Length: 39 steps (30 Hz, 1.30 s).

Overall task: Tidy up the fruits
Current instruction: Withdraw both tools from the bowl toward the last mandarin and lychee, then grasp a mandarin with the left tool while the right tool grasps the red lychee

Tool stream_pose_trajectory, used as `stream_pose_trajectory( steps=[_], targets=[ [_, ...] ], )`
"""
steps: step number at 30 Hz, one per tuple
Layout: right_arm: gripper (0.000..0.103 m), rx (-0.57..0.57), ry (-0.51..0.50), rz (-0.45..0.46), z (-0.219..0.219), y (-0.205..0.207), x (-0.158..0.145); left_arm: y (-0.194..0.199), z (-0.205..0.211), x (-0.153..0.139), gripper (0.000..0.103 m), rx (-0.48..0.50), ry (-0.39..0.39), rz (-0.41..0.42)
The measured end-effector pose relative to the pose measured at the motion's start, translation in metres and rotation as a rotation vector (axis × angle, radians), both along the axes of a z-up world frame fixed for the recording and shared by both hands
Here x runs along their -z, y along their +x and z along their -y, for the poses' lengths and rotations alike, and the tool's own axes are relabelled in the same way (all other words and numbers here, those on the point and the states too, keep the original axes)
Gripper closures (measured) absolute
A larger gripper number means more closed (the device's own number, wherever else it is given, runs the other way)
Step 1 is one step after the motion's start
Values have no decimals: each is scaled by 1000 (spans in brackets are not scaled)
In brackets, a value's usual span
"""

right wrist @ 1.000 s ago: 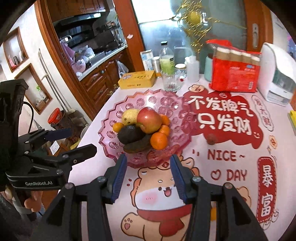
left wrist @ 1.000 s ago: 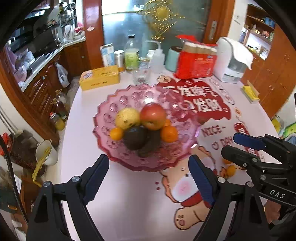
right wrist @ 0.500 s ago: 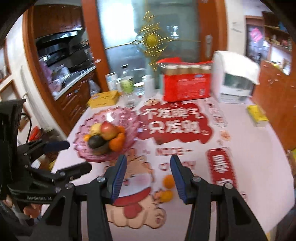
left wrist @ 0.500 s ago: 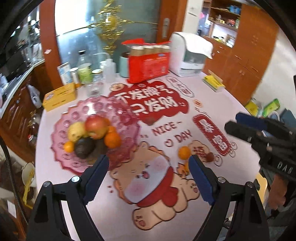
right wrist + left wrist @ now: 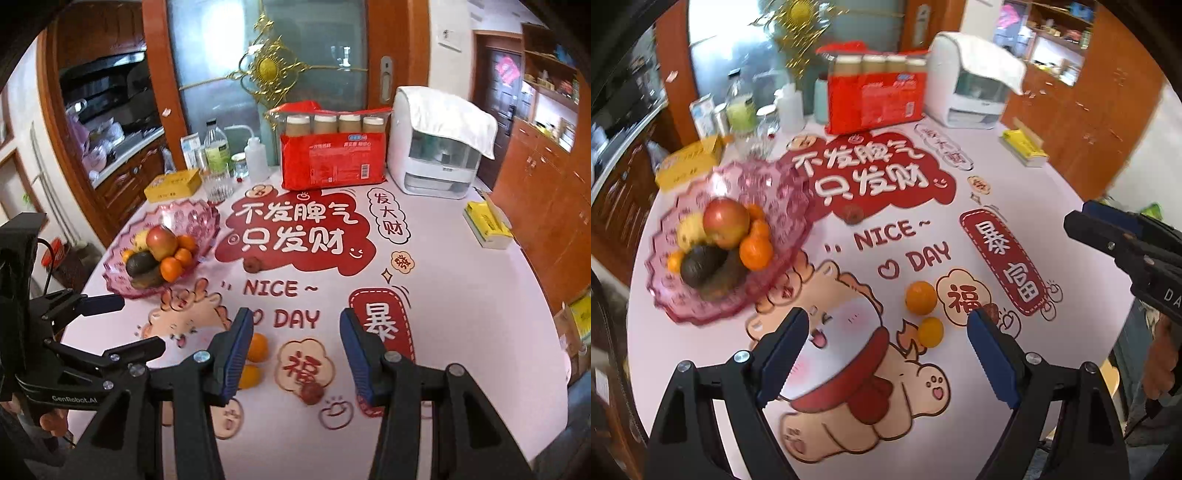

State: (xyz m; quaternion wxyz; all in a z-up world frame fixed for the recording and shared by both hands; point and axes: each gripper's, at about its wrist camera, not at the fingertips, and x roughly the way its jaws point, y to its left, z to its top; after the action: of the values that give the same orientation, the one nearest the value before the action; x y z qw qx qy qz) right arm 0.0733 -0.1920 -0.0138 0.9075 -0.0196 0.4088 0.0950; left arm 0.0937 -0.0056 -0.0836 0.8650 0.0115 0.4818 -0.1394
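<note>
A pink glass bowl [image 5: 683,306] [image 5: 192,214] stands at the table's left with an apple [image 5: 726,227], oranges, a yellow fruit and dark avocados piled in it. Two loose oranges [image 5: 921,297] [image 5: 931,331] lie on the printed tablecloth, just ahead of my left gripper [image 5: 886,332], which is open and empty. A small brown fruit [image 5: 312,393] rests near the front, between the fingers of my right gripper [image 5: 295,332], also open and holding nothing. The two oranges [image 5: 257,346] sit beside its left finger. Another small brown fruit [image 5: 254,264] lies mid-table.
Along the back stand a red pack of bottles [image 5: 332,162], a white appliance under a towel [image 5: 436,147], bottles, a glass and a yellow box [image 5: 171,186]. A yellow tissue pack [image 5: 487,221] lies at the right edge. Wooden cabinets flank the table.
Both views have swung right, away from the bowl, which now sits at the left. The loose oranges and the small brown fruit have come in front of the grippers. Jaw openings look unchanged.
</note>
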Motion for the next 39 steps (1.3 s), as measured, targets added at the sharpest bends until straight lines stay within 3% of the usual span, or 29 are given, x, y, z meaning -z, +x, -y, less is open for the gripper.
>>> stream_pose_trajectory(
  steps=[14,22,32,36,39],
  targets=[
    [54,-308,-43,-172,33,42,105,8,53,100,16,-237,20,-159],
    [54,-467,-51,-262,26,47,153,17,60,121,32,-295,13,-160],
    [54,-656,-56,-266,12,31,160,19,59,130,46,-318,-14,-178],
    [54,-686,-53,-276,10,27,164,21,62,131,47,-313,-24,-173],
    [56,-691,-37,-293,10,27,167,22,64,134,54,-305,-40,-177]
  ],
)
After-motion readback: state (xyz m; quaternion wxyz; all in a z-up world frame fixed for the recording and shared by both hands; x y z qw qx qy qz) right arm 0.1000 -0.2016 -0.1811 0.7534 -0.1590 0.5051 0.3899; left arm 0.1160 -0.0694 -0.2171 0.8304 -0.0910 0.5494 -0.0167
